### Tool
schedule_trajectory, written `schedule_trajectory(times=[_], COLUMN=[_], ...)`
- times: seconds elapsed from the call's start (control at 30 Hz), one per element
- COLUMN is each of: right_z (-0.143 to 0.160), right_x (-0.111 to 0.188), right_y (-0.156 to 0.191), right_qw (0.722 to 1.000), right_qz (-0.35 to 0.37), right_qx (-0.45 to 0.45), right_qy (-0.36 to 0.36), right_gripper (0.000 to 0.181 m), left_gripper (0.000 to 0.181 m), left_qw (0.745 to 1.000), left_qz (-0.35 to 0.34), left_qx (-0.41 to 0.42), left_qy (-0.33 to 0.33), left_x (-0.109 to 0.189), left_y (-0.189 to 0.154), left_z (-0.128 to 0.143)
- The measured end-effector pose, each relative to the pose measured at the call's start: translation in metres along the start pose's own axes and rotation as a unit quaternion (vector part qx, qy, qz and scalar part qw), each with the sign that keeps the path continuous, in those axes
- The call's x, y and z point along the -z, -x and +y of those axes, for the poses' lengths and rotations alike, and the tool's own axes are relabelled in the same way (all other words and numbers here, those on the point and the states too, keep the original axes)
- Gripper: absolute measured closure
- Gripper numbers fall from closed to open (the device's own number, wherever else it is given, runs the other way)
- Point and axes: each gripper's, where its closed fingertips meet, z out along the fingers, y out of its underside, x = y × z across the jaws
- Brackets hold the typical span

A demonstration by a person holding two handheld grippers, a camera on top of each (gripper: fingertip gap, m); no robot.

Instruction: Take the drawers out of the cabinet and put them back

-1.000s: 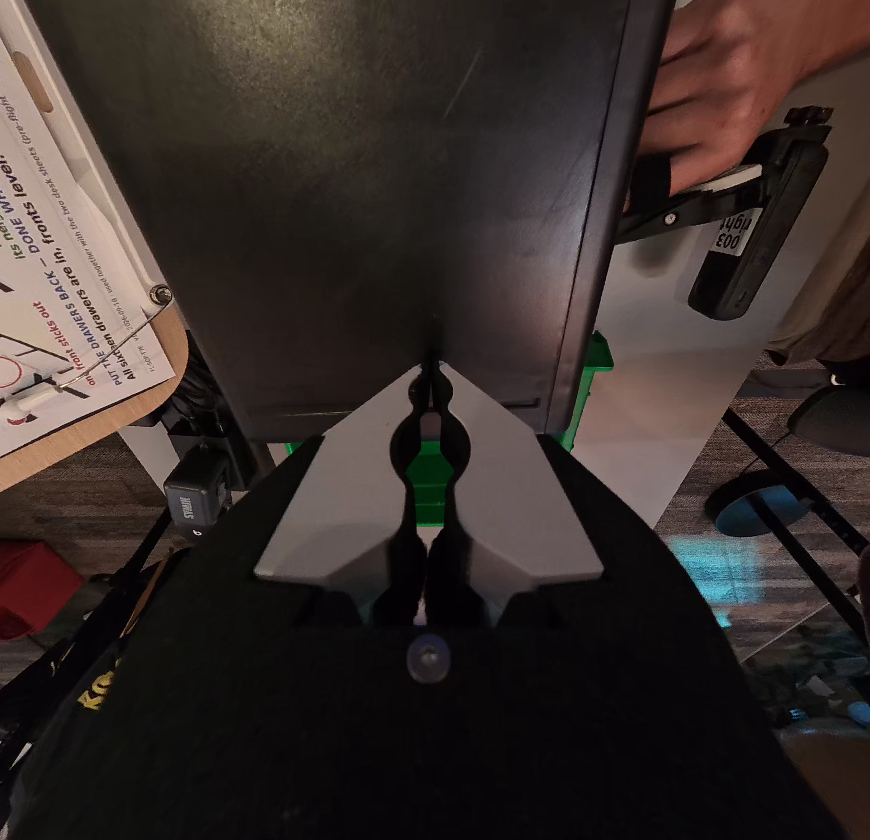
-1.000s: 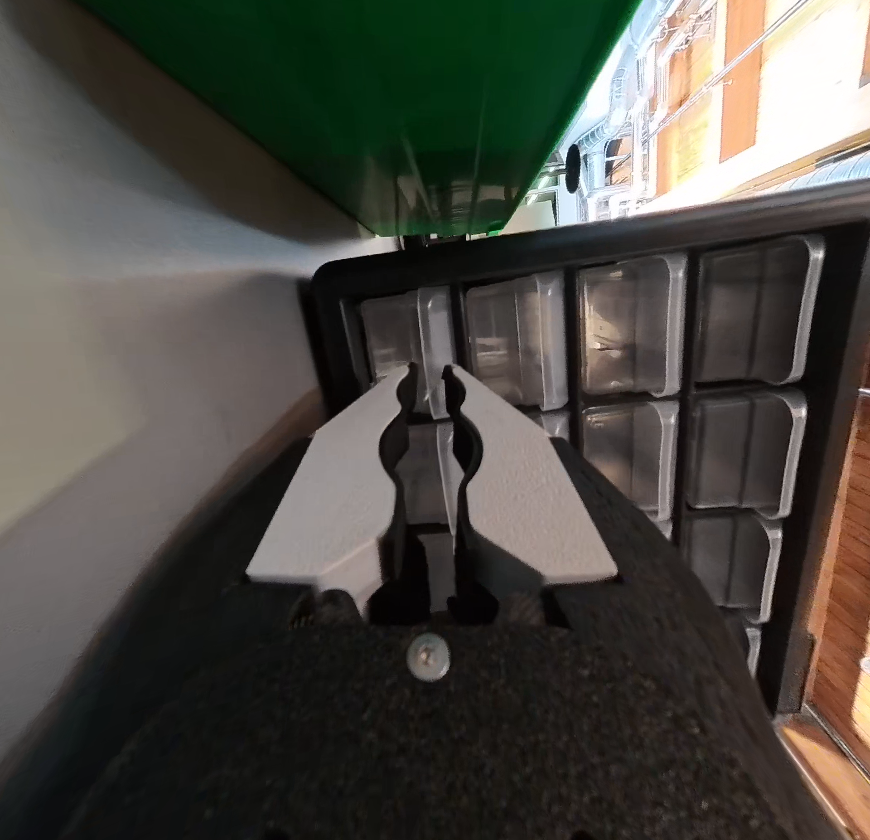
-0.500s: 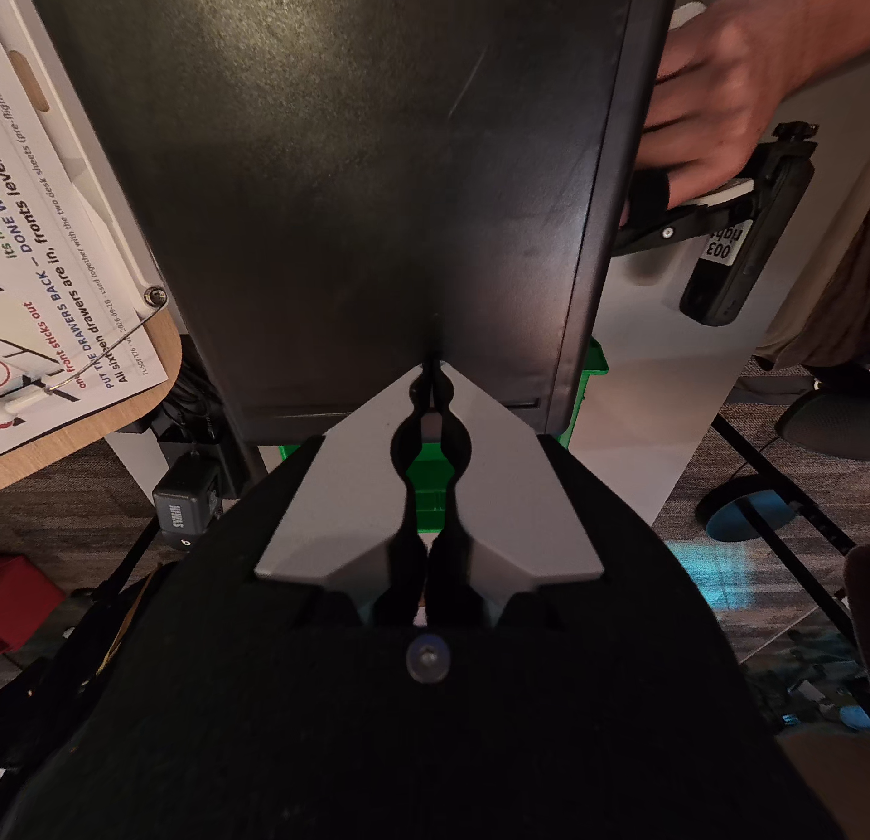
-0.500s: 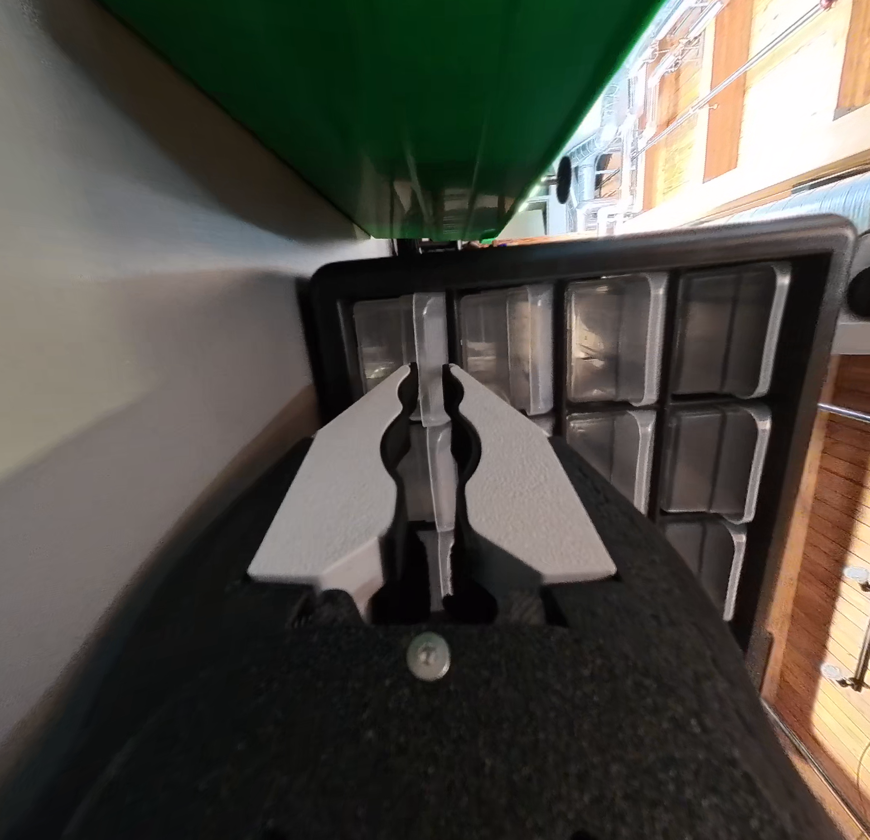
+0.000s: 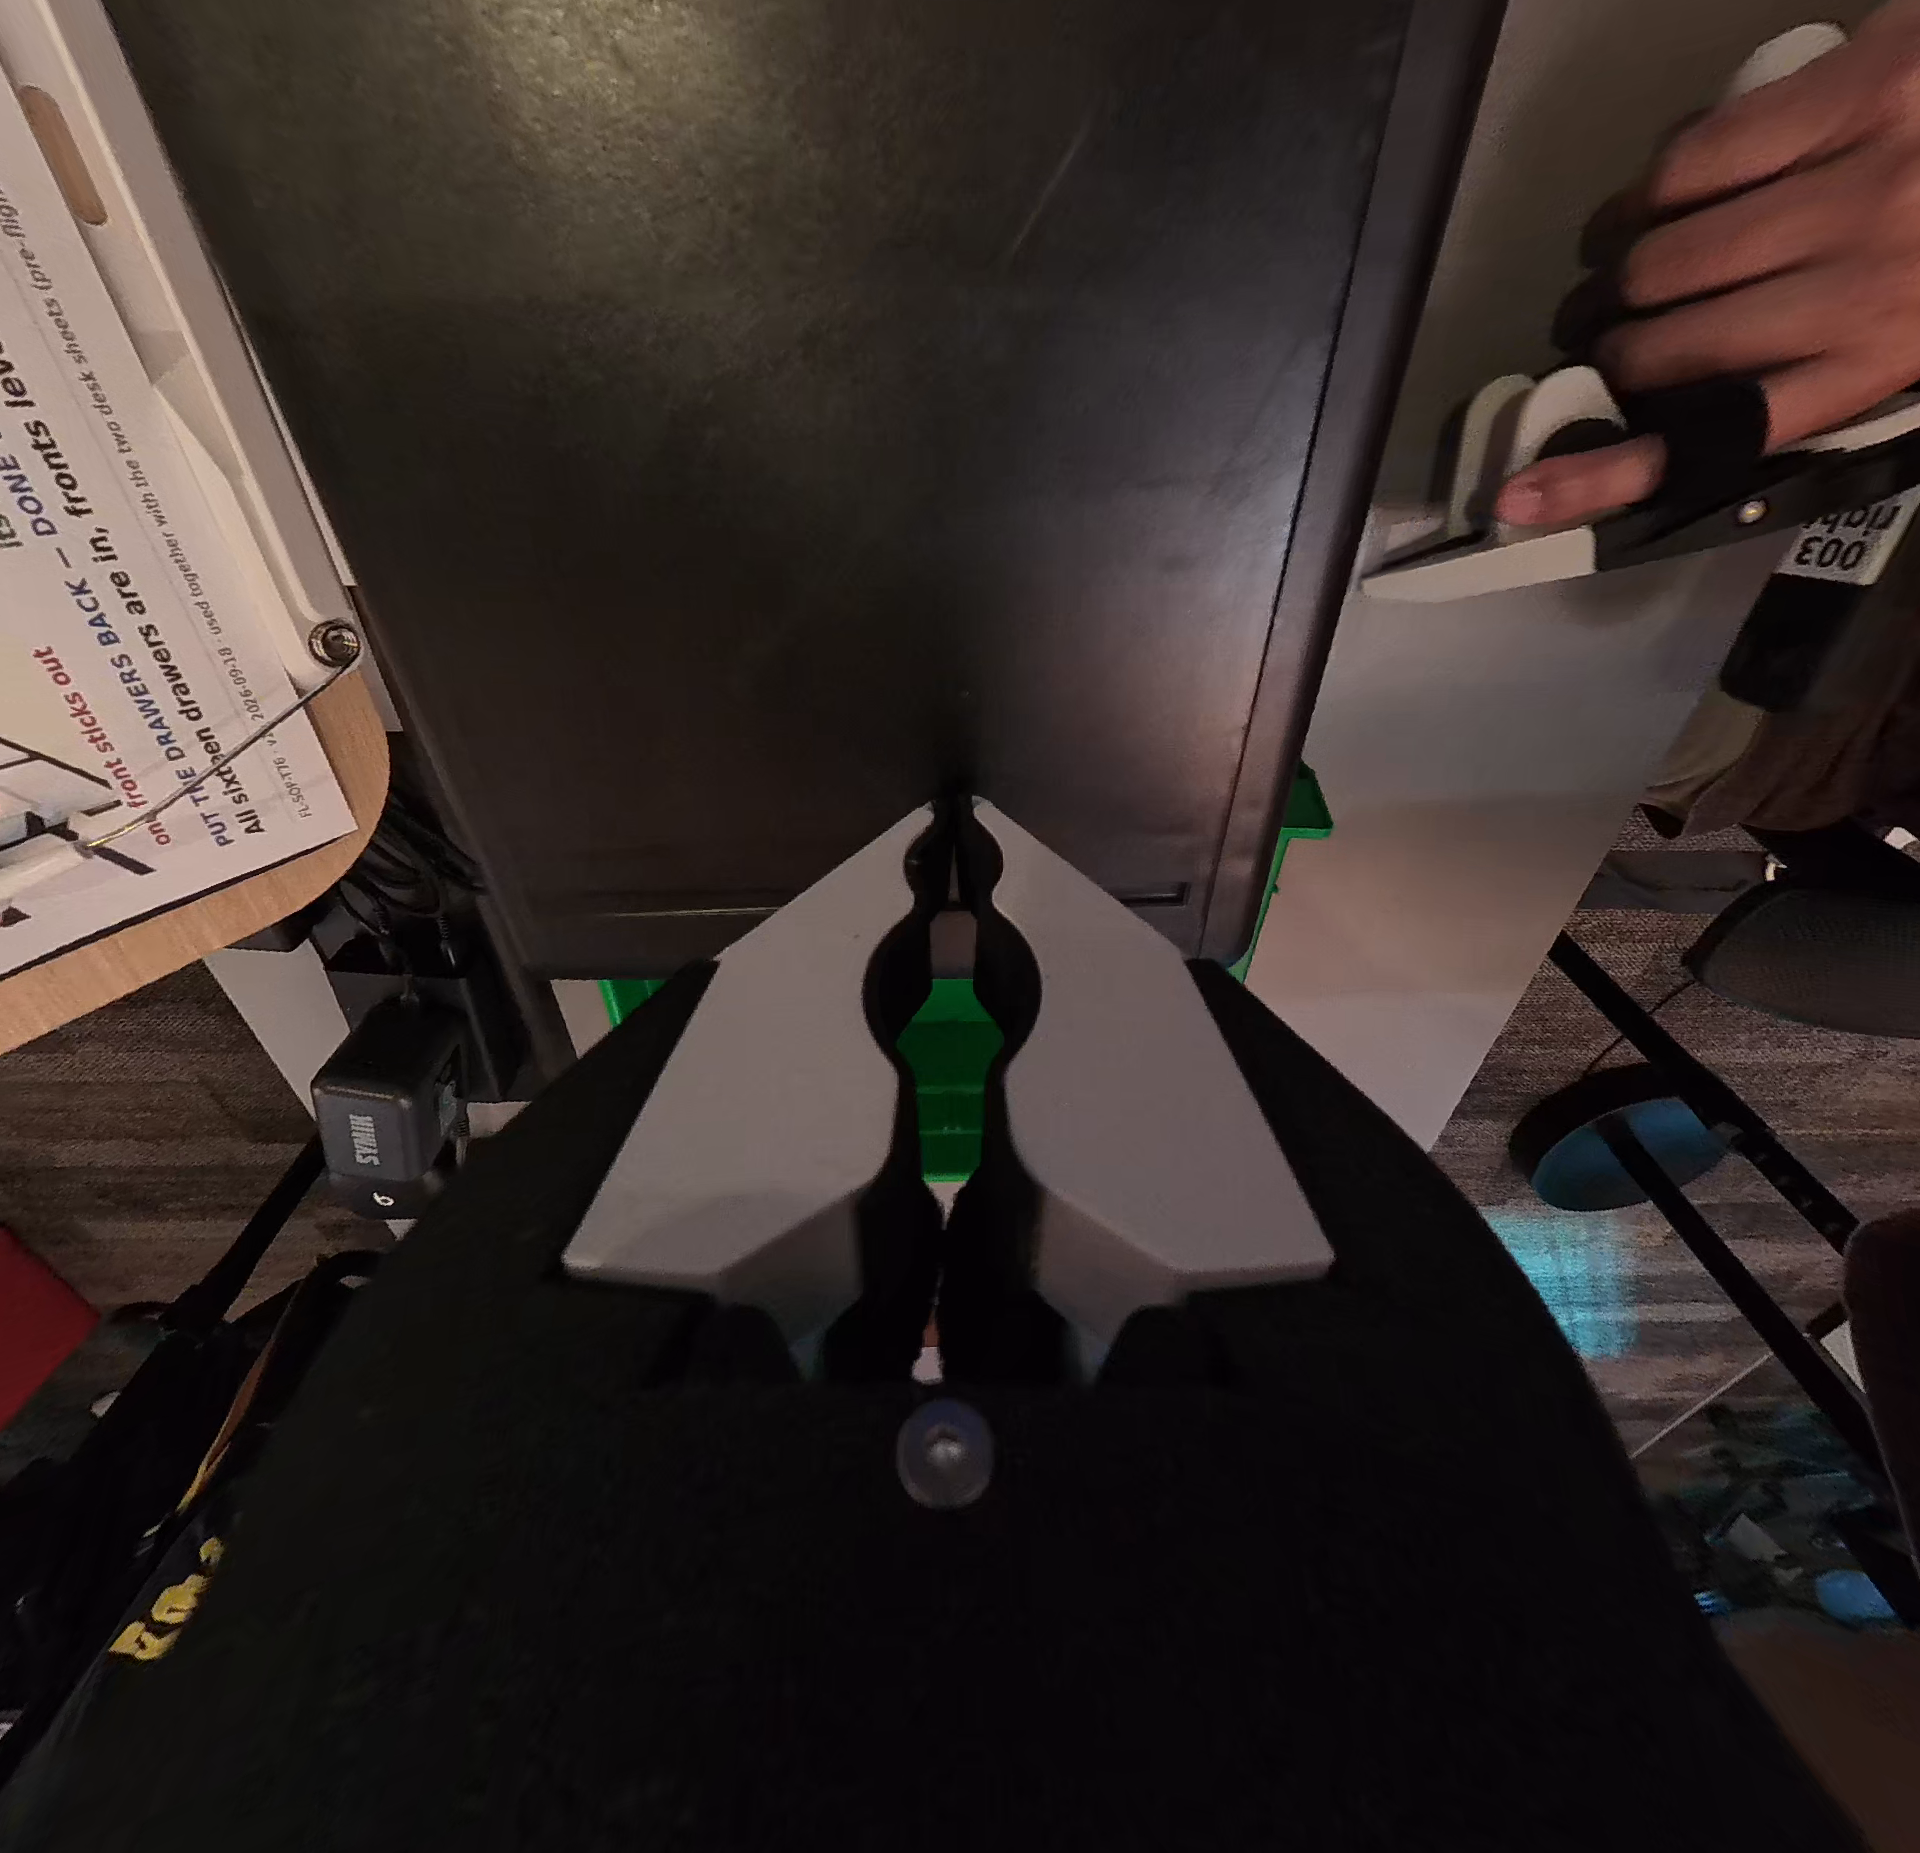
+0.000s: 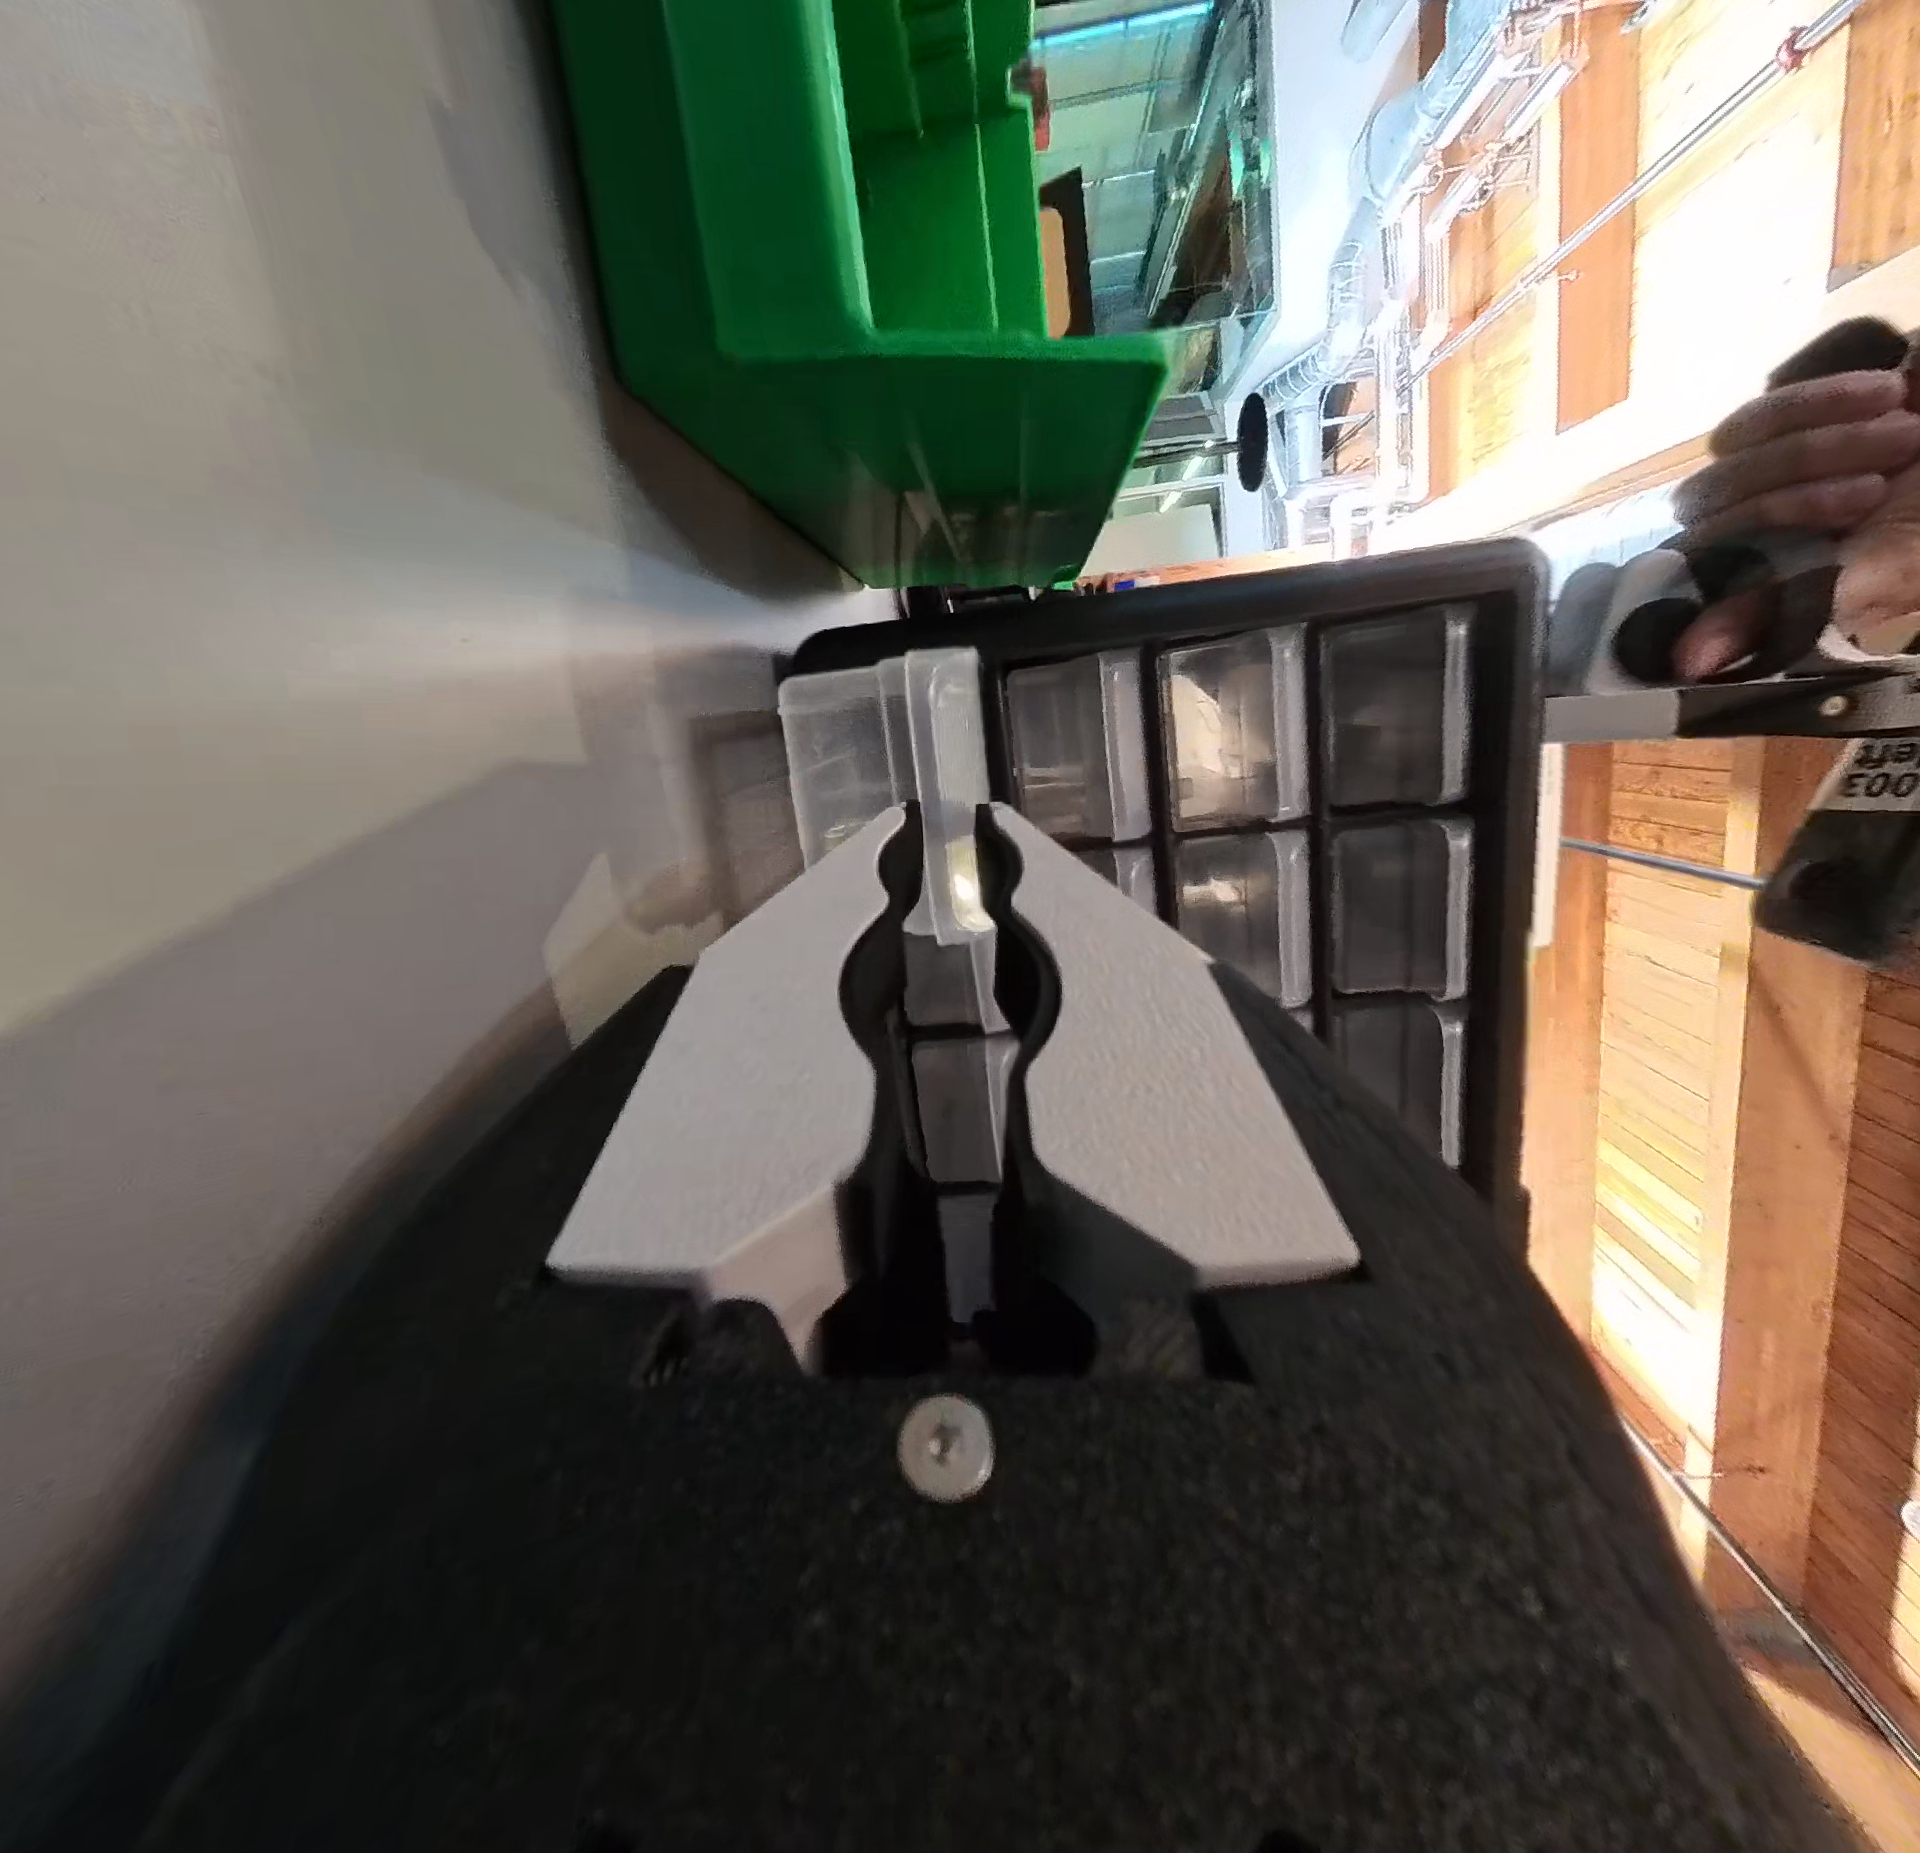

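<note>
The black cabinet (image 6: 1512, 868) holds several clear drawers (image 6: 1226, 743). My right gripper (image 6: 948, 842) is shut on the handle of the corner clear drawer (image 6: 831, 754), which sticks partly out of the cabinet next to the white table top (image 6: 260, 556). In the left wrist view the cabinet's plain black panel (image 5: 779, 401) fills the upper frame. My left gripper (image 5: 951, 816) is shut, with its tips against that panel. The right gripper (image 5: 1475, 556) and the hand holding it show at that panel's right edge. The left gripper (image 6: 1621, 723) shows at the cabinet's far side.
A green bin (image 6: 831, 245) stands on the table close beside the cabinet and also shows in the left wrist view (image 5: 945, 1076). A printed sheet on a wooden board (image 5: 104, 556) lies at the left. A power adapter (image 5: 384, 1117) and a chair base (image 5: 1621, 1149) are below.
My right gripper closed on the corner drawer's handle and drew back from the cabinet, bringing the drawer partly out. My left gripper stayed shut against the cabinet panel.
</note>
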Motion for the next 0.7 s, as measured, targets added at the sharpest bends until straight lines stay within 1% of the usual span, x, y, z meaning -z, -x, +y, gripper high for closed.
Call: schedule_trajectory(times=[0.23,0.3,0.53,0.57,0.63,0.7], right_z=[-0.007,-0.006,0.002,0.003,0.014,0.004], right_x=[0.034,0.04,0.04,0.037,0.029,0.028], right_y=[-0.002,-0.003,0.007,0.008,0.01,0.006], right_qw=[1.0,1.0,1.0,1.0,0.999,0.999], right_qz=[0.0,0.001,-0.01,-0.011,-0.022,-0.026], right_qx=[-0.003,-0.001,0.015,0.021,0.017,0.028], right_qy=[-0.001,0.004,0.008,0.007,0.027,0.007], right_gripper=[0.172,0.173,0.172,0.172,0.172,0.172], left_gripper=[0.181,0.181,0.181,0.181,0.181,0.181], left_qw=[1.0,1.0,1.0,1.0,1.0,1.0], left_qz=[-0.002,-0.003,-0.002,-0.002,0.0,0.001], left_qx=[-0.001,0.0,0.002,0.001,0.002,0.003], left_qy=[0.011,0.013,0.011,0.01,0.009,0.008], left_x=[0.0,0.0,0.0,0.0,0.0,0.0], left_y=[0.0,0.0,0.0,0.0,0.0,0.0], left_z=[0.0,0.0,0.0,0.0,0.0,0.0])
